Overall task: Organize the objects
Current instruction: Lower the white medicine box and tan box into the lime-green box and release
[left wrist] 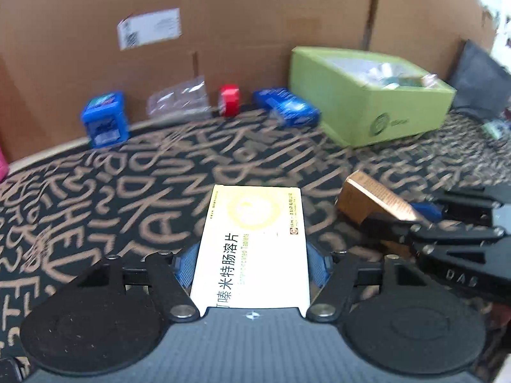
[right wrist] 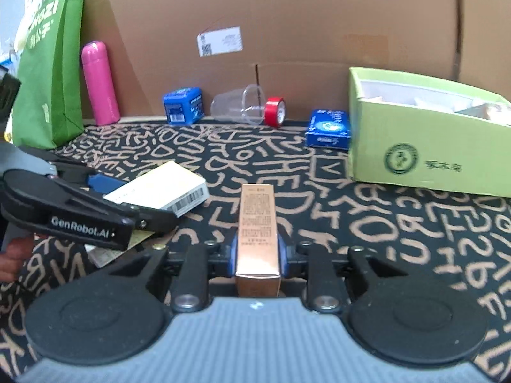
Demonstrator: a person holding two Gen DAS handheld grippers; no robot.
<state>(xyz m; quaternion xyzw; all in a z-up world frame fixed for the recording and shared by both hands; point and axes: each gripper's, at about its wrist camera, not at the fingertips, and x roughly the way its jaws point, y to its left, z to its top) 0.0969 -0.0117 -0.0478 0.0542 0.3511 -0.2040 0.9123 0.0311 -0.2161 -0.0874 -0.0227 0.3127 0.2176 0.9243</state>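
Gripping: left tongs (left wrist: pixel 252 265) clamp tablet box (left wrist: pixel 252 239) | right tongs (right wrist: pixel 258 255) clamp copper carton (right wrist: pixel 258 229)

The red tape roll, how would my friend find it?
Look along the big cardboard wall at the back of the patterned mat. The red tape roll stands on edge there, beside a tipped-over clear plastic cup. It is the only red thing; its neighbours are blue boxes.

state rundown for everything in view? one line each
left gripper: shut on white tablet box
right gripper: shut on copper carton
green box: open, items inside
clear cup: on its side
red tape roll: standing on edge
pink bottle: upright
green bag: upright
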